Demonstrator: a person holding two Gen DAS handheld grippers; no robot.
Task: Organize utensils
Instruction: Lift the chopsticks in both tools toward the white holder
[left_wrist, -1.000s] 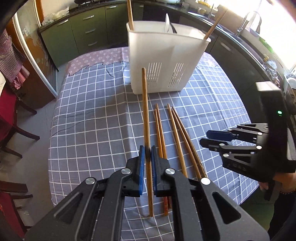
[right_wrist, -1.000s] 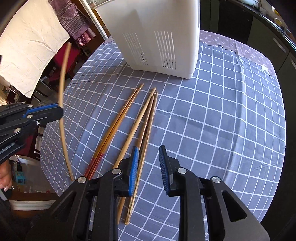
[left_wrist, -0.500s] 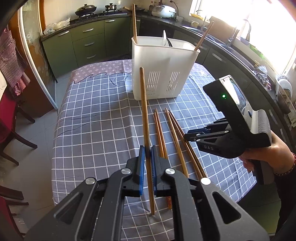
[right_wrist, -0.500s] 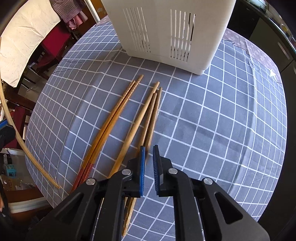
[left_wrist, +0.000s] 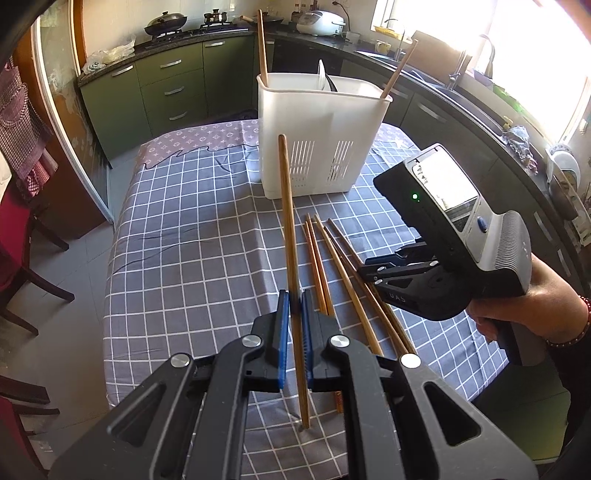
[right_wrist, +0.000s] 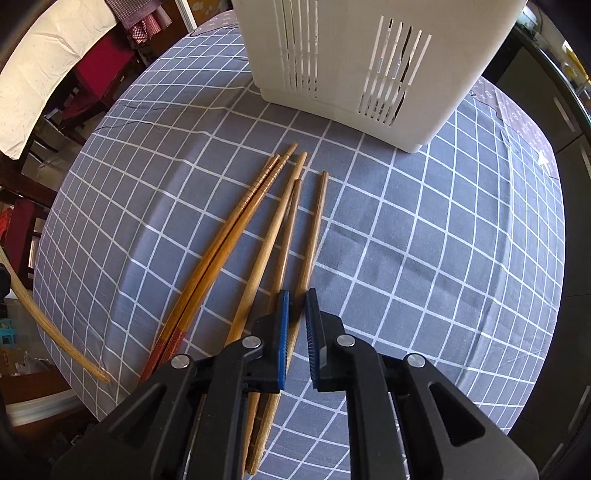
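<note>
Left wrist view: my left gripper (left_wrist: 294, 306) pinches a chopstick (left_wrist: 290, 236), its long axis toward the basket (left_wrist: 317, 144); my right gripper (right_wrist: 296, 310) is closed on nothing.

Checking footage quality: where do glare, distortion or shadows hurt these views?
Left wrist view: the window blows out white at upper right; cabinets bow. Right wrist view: evenly lit, soft shadows on the tablecloth, grid lines curve, held chopstick looks bent.
</note>
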